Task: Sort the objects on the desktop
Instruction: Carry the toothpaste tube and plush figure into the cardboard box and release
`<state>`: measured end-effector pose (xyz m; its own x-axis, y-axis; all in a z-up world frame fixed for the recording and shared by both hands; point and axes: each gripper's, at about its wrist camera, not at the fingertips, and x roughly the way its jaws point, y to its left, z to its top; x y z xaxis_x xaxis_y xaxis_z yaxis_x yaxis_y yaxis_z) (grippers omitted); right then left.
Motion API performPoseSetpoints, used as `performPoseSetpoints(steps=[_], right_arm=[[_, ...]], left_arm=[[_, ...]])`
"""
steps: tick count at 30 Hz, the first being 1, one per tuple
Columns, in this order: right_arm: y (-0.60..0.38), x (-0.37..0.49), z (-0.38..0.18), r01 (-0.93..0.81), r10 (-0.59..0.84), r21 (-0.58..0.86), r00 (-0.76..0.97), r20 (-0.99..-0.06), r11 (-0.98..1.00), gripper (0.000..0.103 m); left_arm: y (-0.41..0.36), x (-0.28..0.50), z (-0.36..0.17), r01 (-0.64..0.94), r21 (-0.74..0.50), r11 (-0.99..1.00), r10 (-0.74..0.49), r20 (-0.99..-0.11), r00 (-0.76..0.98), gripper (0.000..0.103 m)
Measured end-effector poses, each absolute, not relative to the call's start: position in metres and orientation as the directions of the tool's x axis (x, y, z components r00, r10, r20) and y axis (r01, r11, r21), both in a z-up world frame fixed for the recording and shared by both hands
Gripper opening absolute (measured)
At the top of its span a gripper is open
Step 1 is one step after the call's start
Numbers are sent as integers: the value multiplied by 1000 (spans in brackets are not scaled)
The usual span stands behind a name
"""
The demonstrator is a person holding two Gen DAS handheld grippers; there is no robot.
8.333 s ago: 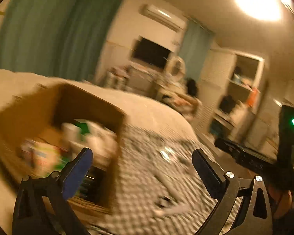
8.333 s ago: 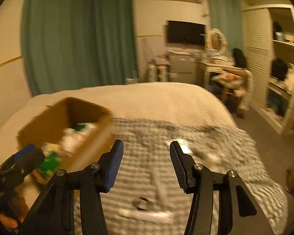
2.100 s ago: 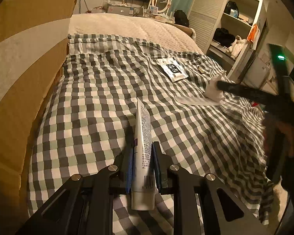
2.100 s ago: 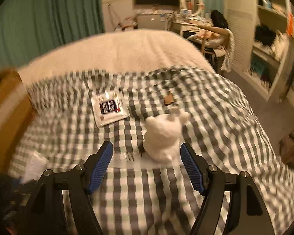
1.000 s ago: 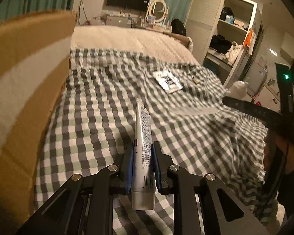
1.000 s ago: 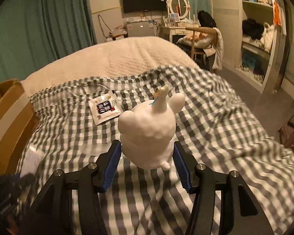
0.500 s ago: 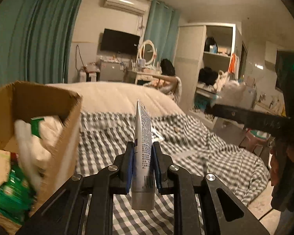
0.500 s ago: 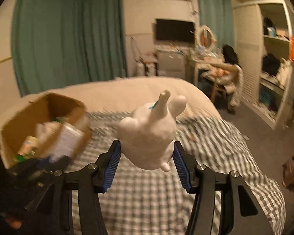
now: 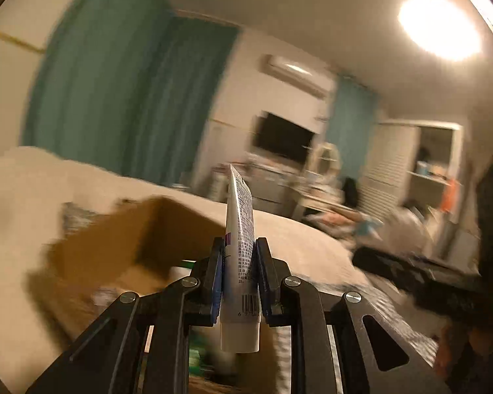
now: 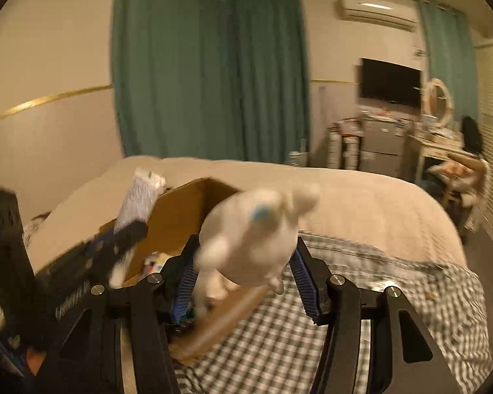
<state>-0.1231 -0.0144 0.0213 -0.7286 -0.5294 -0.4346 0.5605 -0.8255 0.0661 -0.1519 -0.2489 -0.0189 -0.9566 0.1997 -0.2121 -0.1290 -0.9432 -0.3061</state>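
While clamped narrow on a white tube, left gripper raised over the near left part of the cardboard box, both blue pads pressed flat against the tube's sides. Tube upright between the pads, capped end toward the camera, crimped end pointing up, small print and a barcode facing right. From the right wrist view, tube leaning above the box's left wall.

Box itself open-topped, resting on the cream bed, with blurred packets inside against its near wall; too smeared to name.

Just right of the box's middle, over its near right corner, right gripper set at a middling width around a white toy figure. Toy tilted, ears toward the upper right, a blue mark on its front, smeared by motion though the fingers are sharp. Pads right at the toy's flanks; whether pinching it or just clear of it, cannot tell.

Right of the box and below it, a grey-and-white checked cloth spread over the bed, touching the box's near edge. Behind the box, teal curtains against the wall.
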Motion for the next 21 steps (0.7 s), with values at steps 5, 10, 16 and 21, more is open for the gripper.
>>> performPoseSetpoints(steps=[5,10,16,21], right_arm=[[-55,-149,0,612,-582,112,-658,-478,-783,53],[-80,-181,-18,609,-602,182,-609,-516,-772,53],[-53,-189,-22,510,-558,247,-654,-511,-824,82],[-7,-169,-22,431,-437,136,-749,-498,-892,82]], left_arm=[[-267,-166,-27,-35,-306,-952,122,-272,-954,19],[-269,-165,-30,-24,-287,-957,111,-291,-950,20],[-275,-162,-35,41,-308,-951,58,-307,-950,79],[-265,-159,-34,-13,-301,-954,106,-295,-949,86]])
